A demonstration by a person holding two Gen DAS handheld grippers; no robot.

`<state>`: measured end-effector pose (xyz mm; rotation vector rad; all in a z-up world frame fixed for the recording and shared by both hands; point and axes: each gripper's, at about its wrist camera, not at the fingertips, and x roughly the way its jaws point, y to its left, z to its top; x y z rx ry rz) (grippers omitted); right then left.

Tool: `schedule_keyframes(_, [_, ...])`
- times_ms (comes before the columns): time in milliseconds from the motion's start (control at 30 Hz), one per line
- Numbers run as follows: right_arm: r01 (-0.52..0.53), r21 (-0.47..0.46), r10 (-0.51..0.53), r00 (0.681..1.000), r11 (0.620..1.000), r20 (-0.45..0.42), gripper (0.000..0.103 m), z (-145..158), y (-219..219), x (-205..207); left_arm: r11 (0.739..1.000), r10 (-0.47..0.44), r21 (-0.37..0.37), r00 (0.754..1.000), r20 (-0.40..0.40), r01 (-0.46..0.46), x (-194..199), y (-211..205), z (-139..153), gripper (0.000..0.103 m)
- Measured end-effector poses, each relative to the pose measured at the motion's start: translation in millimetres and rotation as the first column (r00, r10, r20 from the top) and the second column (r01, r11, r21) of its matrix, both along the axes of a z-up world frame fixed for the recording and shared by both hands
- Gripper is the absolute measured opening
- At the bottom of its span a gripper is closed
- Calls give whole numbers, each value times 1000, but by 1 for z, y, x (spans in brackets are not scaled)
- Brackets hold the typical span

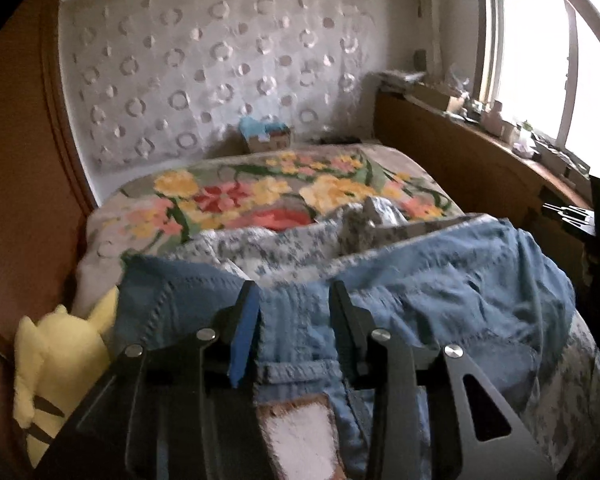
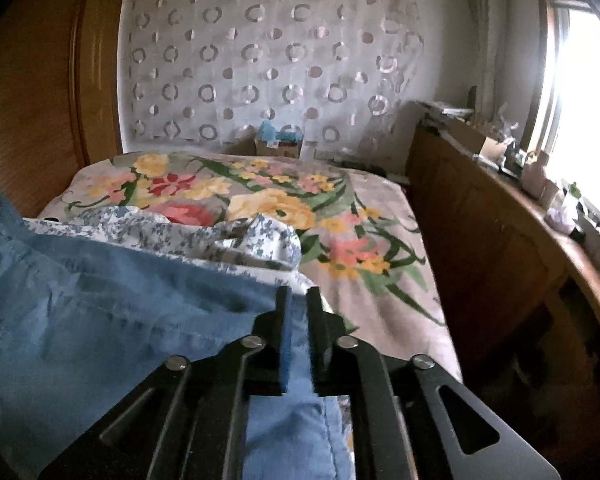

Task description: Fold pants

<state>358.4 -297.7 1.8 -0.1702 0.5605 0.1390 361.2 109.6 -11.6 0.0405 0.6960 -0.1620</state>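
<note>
Light blue denim pants (image 1: 440,280) lie bunched on the bed, the waistband with its belt loop and label patch nearest me. My left gripper (image 1: 294,294) is open, its jaws set wide apart on either side of the waistband denim. In the right wrist view the pants (image 2: 100,312) spread to the left. My right gripper (image 2: 298,298) is shut on the right edge of the denim, which runs between its two fingers and back under it. The other gripper's black frame (image 1: 584,216) shows at the right edge of the left wrist view.
The bed carries a floral blanket (image 2: 300,208) and a blue-and-white flowered sheet (image 2: 180,232) rumpled behind the pants. A yellow plush toy (image 1: 56,360) lies at the bed's left. A wooden sideboard (image 2: 500,248) with clutter runs along the right under a window. A wooden wardrobe (image 2: 40,100) stands left.
</note>
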Motion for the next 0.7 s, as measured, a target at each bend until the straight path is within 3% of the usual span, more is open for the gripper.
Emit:
schedule_keyframes(33, [1,7,-1,1000,1000,-9,25,1,-3,2,1000,1,1,1000,-8,-1,-1,-2,-3,37])
schedule_keyframes(67, [-3,16,4,1000,1000,-18,43,1,-6,1,1000,2,5,1000,-9,-2,-1,-4,-5,38])
schedule_keyframes(133, [-17,42,19,999,999,-45,57,0,-13,3,999,16,30,1000,-4,-16,-3,-7,-8,37])
schedule_keyframes(400, [20,122,-7,994,992,-107,58,-1,-55,9,998,23,51,999,-45,-20,7,-12,-26,37])
schedule_keyframes(700, [9,236,40,978,972,-204,58,-24,-95,25,997,41,71,998,-51,-38,11,-13,-36,35])
